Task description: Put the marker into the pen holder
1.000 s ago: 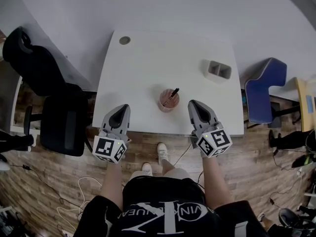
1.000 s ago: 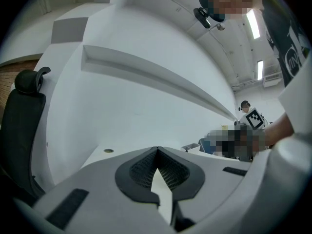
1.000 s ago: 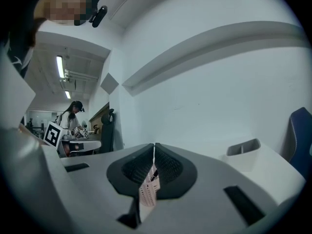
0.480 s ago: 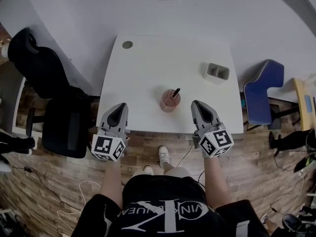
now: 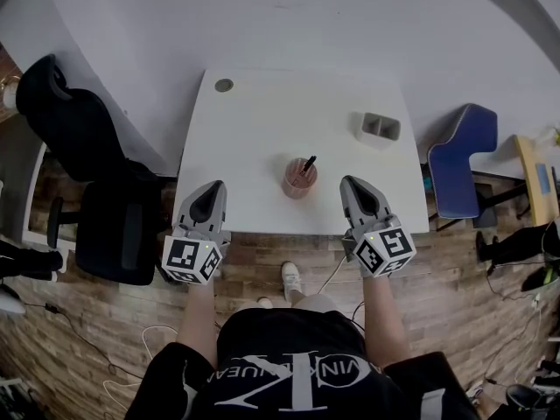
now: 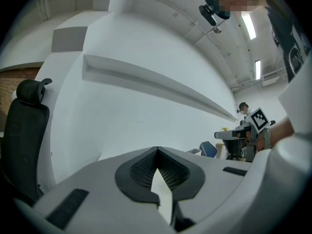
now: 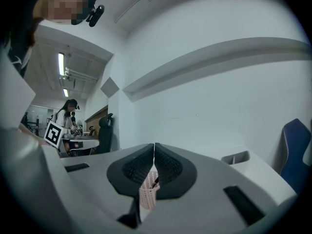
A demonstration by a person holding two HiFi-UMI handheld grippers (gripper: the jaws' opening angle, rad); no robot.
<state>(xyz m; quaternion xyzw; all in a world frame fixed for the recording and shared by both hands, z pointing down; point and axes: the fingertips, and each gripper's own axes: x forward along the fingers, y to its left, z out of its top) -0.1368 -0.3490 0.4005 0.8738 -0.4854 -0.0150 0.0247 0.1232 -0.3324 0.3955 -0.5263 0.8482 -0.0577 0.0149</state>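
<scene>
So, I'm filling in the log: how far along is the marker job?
Done: the marker stands in the pen holder on the table. In hand: nothing; the left gripper and right gripper are both shut and empty, near the table's front edge. Left: nothing that I can see.

The worktop is smooth, matt white. The floor is wood-grain planking. The pen holder is perforated pink mesh. The left hand-held gripper and right hand-held gripper are matt grey plastic with black cross-ribbed pads. The blue chair looks cloth-covered.
</scene>
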